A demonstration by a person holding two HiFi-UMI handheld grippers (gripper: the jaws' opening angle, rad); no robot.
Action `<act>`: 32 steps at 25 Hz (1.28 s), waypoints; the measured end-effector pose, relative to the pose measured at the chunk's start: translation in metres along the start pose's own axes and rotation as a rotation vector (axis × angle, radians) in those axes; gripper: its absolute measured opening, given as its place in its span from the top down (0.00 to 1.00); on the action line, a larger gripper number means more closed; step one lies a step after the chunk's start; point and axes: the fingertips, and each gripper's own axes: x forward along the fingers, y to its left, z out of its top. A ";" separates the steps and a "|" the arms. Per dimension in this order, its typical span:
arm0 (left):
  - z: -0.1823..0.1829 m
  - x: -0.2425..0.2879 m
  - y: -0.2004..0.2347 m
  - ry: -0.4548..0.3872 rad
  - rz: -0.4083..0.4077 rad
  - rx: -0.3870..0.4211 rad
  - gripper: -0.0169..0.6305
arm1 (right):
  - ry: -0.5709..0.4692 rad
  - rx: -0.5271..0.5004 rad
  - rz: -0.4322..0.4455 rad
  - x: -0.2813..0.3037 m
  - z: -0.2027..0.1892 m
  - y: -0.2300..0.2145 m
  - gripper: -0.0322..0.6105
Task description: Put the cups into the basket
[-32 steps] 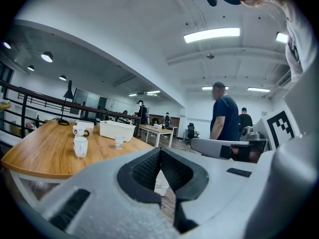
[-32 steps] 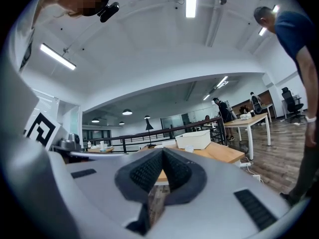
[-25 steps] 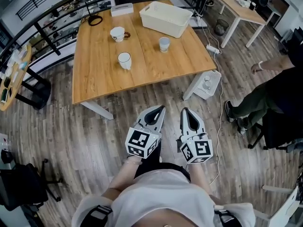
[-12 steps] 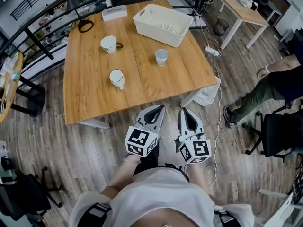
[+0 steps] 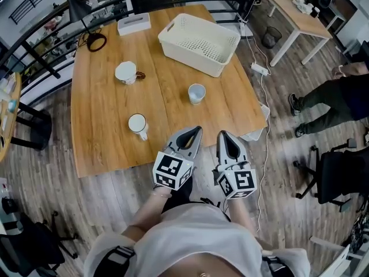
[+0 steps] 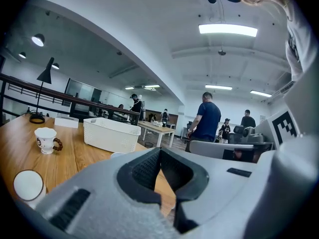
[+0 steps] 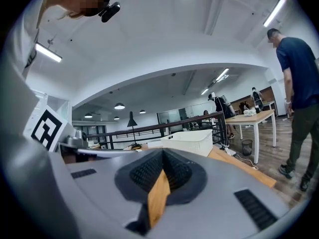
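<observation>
A wooden table (image 5: 104, 140) stands on grey plank floor (image 5: 75, 212) by a black railing (image 6: 75, 99), under strip lights (image 6: 228, 30).

We count three cups: one white ceramic cup with a brown handle (image 5: 125, 73), one white round mug with a dark rim (image 5: 138, 123) and one pale blue handleless cup (image 5: 196, 93). One white perforated plastic basket (image 5: 199, 36). One flat white rectangular box (image 5: 134, 23). One black desk lamp (image 6: 46, 75). Two tables: the wide light wooden table (image 5: 109, 143) and a smaller wooden desk with white legs (image 5: 291, 10). Two grey handheld grippers: left gripper (image 5: 196, 131) and right gripper (image 5: 223, 135). One white power strip (image 5: 258, 68) on the floor.
</observation>
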 end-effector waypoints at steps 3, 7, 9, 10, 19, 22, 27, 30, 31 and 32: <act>0.008 0.021 0.021 -0.002 0.006 -0.002 0.96 | -0.005 -0.005 0.020 0.030 0.007 -0.009 0.94; 0.020 0.046 0.043 -0.010 0.008 0.007 0.96 | -0.017 -0.006 0.034 0.068 0.019 -0.025 0.94; 0.024 0.058 0.054 -0.013 0.011 0.009 0.96 | -0.022 -0.015 0.055 0.086 0.024 -0.029 0.94; 0.026 0.063 0.059 -0.014 0.014 0.010 0.96 | -0.023 -0.028 0.068 0.094 0.026 -0.031 0.94; 0.037 0.088 0.089 -0.020 0.078 0.004 0.96 | -0.033 0.058 0.189 0.141 0.046 -0.047 0.94; 0.040 0.095 0.096 -0.023 0.118 -0.005 0.96 | -0.018 0.075 0.221 0.151 0.049 -0.054 0.94; 0.048 0.104 0.116 -0.041 0.208 -0.028 0.96 | 0.066 0.020 0.320 0.172 0.043 -0.054 0.94; 0.052 0.106 0.127 -0.048 0.252 -0.023 0.96 | 0.119 -0.016 0.394 0.185 0.041 -0.052 0.94; 0.053 0.106 0.130 -0.050 0.266 -0.025 0.96 | 0.140 -0.032 0.424 0.189 0.039 -0.050 0.91; 0.052 0.104 0.134 -0.051 0.280 -0.029 0.96 | 0.162 -0.048 0.456 0.193 0.037 -0.046 0.85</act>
